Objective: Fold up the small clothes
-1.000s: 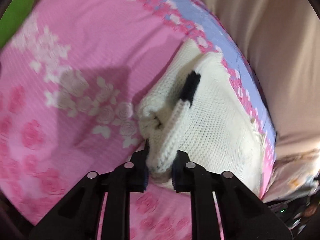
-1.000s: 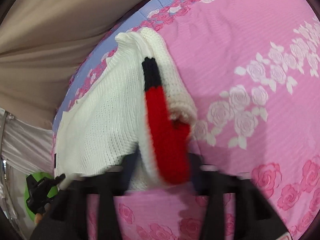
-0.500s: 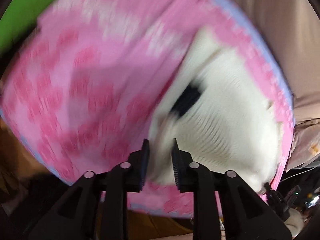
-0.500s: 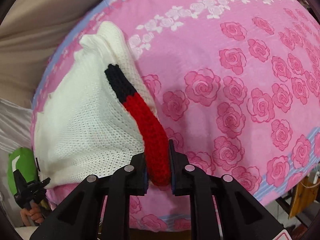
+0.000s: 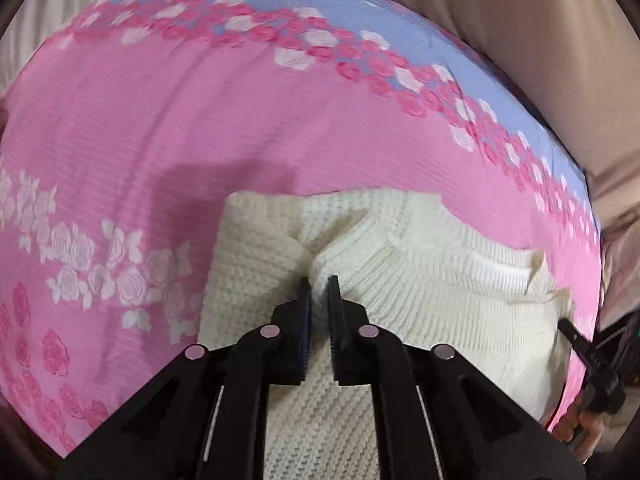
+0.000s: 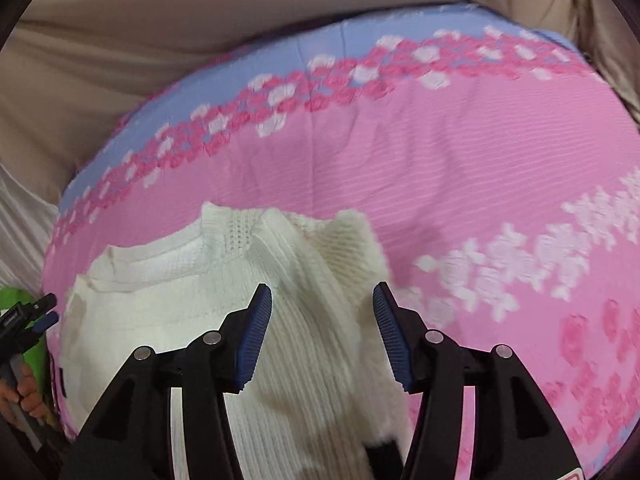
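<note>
A small cream knitted sweater [image 5: 420, 292] lies on a pink rose-patterned bedsheet [image 5: 200, 128], partly folded, with its ribbed edge uppermost. My left gripper [image 5: 319, 284] is shut on a fold of the sweater's knit, near its middle. In the right wrist view the sweater [image 6: 200, 304] lies under my right gripper [image 6: 322, 300], which is open wide above a folded sleeve, its blue pads apart and empty. A black cuff [image 6: 382, 450] peeks out at the bottom edge.
The sheet [image 6: 440, 140] has a blue border band with roses along its far edge. Beige fabric [image 6: 160, 40] rises behind the bed. The other gripper and hand show at the frame edges: right gripper [image 5: 596, 364], left gripper [image 6: 24, 316].
Both grippers swung the sweater over and laid it down. My right gripper let go of the red and black sleeve and opened. My left gripper stays closed on the knit.
</note>
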### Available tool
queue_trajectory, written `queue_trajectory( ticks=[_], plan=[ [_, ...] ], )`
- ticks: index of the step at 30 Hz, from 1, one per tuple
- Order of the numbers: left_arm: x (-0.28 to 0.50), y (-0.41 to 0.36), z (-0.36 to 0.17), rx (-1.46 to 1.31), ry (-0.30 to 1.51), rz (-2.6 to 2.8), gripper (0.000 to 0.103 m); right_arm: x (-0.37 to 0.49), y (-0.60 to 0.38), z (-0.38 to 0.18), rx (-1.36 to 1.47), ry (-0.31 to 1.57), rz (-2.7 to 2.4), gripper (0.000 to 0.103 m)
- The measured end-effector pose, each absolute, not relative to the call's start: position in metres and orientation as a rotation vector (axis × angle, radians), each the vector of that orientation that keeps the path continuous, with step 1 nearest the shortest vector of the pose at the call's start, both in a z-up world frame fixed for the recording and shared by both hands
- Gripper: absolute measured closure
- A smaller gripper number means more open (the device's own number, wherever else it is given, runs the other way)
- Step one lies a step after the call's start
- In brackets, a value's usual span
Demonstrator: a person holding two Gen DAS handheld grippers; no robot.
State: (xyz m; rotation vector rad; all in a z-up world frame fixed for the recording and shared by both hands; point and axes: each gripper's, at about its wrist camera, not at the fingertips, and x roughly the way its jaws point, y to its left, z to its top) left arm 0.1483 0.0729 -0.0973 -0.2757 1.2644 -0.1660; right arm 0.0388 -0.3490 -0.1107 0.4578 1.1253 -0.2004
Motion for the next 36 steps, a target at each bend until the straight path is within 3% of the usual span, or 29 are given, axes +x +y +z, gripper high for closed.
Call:
queue_trajectory(
  ticks=[1, 2, 3, 8, 12, 14, 19, 20, 25, 27, 30, 33, 36],
  plan=[
    [0.146, 0.079, -0.091, -0.314, 1.242, -0.162, 0.097, 0.039, -0.348, -0.112, 0.455, 1.119, -0.207, 0.058],
    [0.144, 0.081, -0.085, -0.317, 1.228, -0.159, 0.097, 0.038, -0.35, -0.11, 0.472, 1.102, -0.199, 0.087],
    [0.144, 0.083, -0.076, -0.297, 1.198, -0.148, 0.097, 0.034, -0.355, -0.105, 0.533, 1.08, -0.171, 0.095],
    [0.167, 0.082, -0.071, -0.24, 1.192, -0.116, 0.097, 0.028, -0.384, -0.06, 0.639, 0.905, -0.18, 0.096],
    [0.178, 0.079, -0.104, -0.192, 1.248, -0.067, 0.097, 0.052, -0.398, -0.111, 0.6, 1.061, -0.255, 0.097],
    [0.176, 0.078, -0.099, -0.204, 1.246, -0.065, 0.097, 0.05, -0.402, -0.124, 0.629, 1.042, -0.256, 0.097],
    [0.151, 0.074, -0.062, -0.205, 1.156, -0.093, 0.094, 0.035, -0.4, -0.081, 0.615, 0.977, -0.277, 0.091],
    [0.142, 0.071, -0.054, -0.192, 1.142, -0.099, 0.091, 0.026, -0.398, -0.069, 0.589, 0.951, -0.272, 0.084],
    [0.093, 0.031, -0.047, -0.148, 1.15, -0.205, 0.081, -0.011, -0.345, -0.046, 0.555, 0.964, -0.127, 0.084],
    [0.08, 0.009, -0.062, -0.082, 1.186, -0.251, 0.081, -0.019, -0.309, -0.054, 0.532, 1.014, -0.055, 0.09],
    [0.068, -0.008, -0.09, -0.017, 1.245, -0.251, 0.081, -0.02, -0.261, -0.083, 0.459, 1.101, -0.001, 0.091],
    [0.058, -0.013, -0.099, 0.027, 1.236, -0.247, 0.08, -0.018, -0.232, -0.107, 0.431, 1.174, 0.042, 0.091],
    [0.055, -0.012, -0.101, 0.072, 1.222, -0.231, 0.078, -0.016, -0.213, -0.102, 0.365, 1.162, 0.069, 0.084]
  ],
)
